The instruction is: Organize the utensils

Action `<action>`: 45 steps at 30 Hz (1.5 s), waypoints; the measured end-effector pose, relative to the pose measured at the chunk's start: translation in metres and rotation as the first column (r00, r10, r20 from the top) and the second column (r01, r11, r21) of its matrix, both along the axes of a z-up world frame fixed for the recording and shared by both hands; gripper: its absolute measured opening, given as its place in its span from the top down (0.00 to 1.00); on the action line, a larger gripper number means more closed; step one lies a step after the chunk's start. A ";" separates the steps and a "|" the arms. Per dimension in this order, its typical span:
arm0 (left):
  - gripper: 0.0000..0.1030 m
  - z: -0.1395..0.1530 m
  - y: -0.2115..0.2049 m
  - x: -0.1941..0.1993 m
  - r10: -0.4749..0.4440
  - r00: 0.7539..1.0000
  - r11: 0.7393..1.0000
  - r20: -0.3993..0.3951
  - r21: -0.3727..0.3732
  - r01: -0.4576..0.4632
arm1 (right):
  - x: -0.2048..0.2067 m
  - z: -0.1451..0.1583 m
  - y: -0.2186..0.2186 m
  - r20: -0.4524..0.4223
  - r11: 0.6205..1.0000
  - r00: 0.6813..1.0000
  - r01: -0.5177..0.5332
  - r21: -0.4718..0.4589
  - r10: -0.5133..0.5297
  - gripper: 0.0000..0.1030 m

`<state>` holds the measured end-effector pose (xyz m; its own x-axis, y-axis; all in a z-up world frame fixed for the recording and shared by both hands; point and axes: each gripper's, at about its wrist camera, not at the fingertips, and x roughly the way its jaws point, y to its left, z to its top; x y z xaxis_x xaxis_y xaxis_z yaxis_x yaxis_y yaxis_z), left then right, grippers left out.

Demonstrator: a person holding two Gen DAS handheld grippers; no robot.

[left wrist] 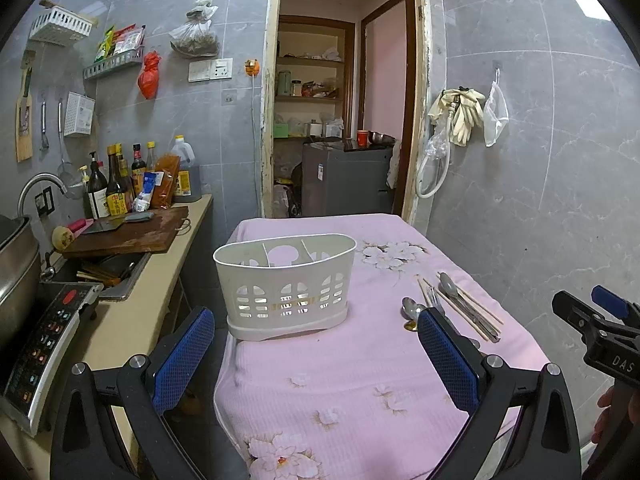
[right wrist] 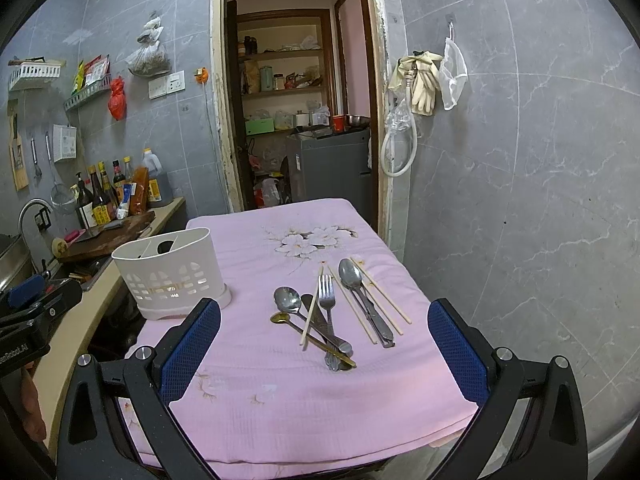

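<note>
Both tools hang with fingers spread wide and empty: the left tool faces the white caddy, the right tool faces the utensil pile just ahead on the pink-covered surface. The fork, spoons and chopsticks overlap, so I judge a grab could drag neighbours along or let a thin chopstick slip.

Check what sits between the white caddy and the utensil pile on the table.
Nothing: only bare pink floral tablecloth lies between the white slotted plastic caddy and the pile of metal spoons, fork and wooden chopsticks. The right wrist view shows it best.
</note>
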<state>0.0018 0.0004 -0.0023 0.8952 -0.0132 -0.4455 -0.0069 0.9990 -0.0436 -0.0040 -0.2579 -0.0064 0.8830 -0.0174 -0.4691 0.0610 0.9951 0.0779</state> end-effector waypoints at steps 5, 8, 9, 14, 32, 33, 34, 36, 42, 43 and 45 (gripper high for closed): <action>0.01 0.001 -0.001 0.000 0.003 1.000 1.000 0.000 -0.003 -0.003 | 0.000 -0.002 -0.002 -0.001 1.000 1.000 0.001 -0.001 -0.001 0.01; 0.01 -0.001 0.000 0.000 0.000 1.000 1.000 0.000 -0.001 0.000 | 0.000 -0.002 0.000 0.000 1.000 1.000 0.002 -0.004 -0.002 0.01; 0.01 -0.001 0.000 0.000 -0.001 1.000 1.000 0.000 -0.001 0.001 | 0.000 -0.002 0.000 0.000 1.000 1.000 0.002 -0.005 -0.002 0.01; 0.01 -0.001 -0.001 0.000 -0.003 1.000 1.000 0.001 0.003 0.003 | 0.000 -0.004 0.000 -0.001 1.000 1.000 0.002 -0.005 -0.002 0.01; 0.01 -0.002 -0.001 0.000 -0.001 1.000 1.000 -0.004 0.000 0.001 | -0.001 -0.009 -0.004 -0.012 1.000 1.000 0.007 -0.009 -0.007 0.01; 0.01 -0.003 -0.001 0.000 -0.002 1.000 1.000 -0.004 -0.001 0.002 | -0.001 -0.009 -0.004 -0.011 1.000 1.000 0.006 -0.009 -0.007 0.01; 0.01 -0.003 -0.001 0.000 -0.002 1.000 1.000 -0.005 -0.001 0.002 | -0.001 -0.009 -0.004 -0.011 1.000 1.000 0.006 -0.009 -0.006 0.01; 0.01 -0.005 -0.002 -0.001 -0.003 1.000 1.000 -0.005 -0.001 0.003 | -0.001 -0.009 -0.004 -0.012 1.000 1.000 0.006 -0.010 -0.006 0.01; 0.01 -0.006 -0.003 0.000 -0.003 1.000 1.000 -0.007 -0.001 0.003 | -0.001 -0.009 -0.004 -0.013 1.000 1.000 0.008 -0.009 -0.008 0.01; 0.01 -0.006 -0.003 0.000 -0.002 1.000 1.000 -0.007 0.000 0.002 | 0.000 -0.009 -0.003 -0.012 1.000 1.000 0.007 -0.009 -0.007 0.01; 0.01 -0.007 -0.003 -0.001 -0.002 1.000 1.000 -0.007 0.000 0.002 | -0.001 -0.009 -0.004 -0.013 1.000 1.000 0.006 -0.009 -0.006 0.01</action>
<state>0.0013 -0.0027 -0.0093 0.8921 -0.0153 -0.4516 -0.0051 0.9990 -0.0440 -0.0047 -0.2616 -0.0158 0.8767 -0.0268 -0.4804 0.0680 0.9953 0.0685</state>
